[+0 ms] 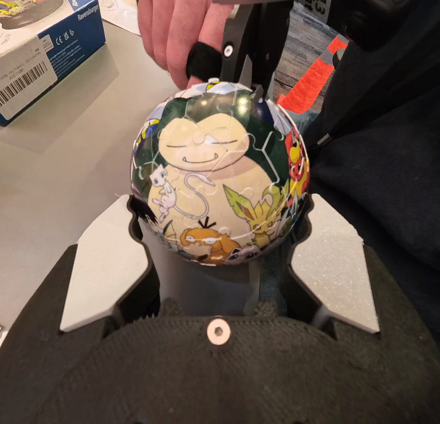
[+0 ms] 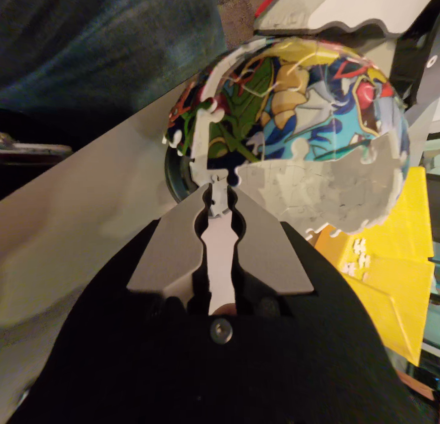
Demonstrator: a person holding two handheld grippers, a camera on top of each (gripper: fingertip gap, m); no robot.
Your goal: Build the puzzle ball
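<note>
the left tongs [image 1: 220, 218] grip the puzzle ball [image 1: 219, 174] above the table [image 1: 59, 174], and the right tongs [image 2: 219, 188] pinch a white piece [image 2: 219, 201] at the open rim. push it in gently (tab lined with its notch), keeping the ball steady.

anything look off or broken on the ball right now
Nothing looks broken. The ball is unfinished: a large gap shows its grey inside, and a strip of pieces by the gap sits raised, not flush. The right gripper pinches a loose piece at that edge; the left gripper clamps the ball.
</note>
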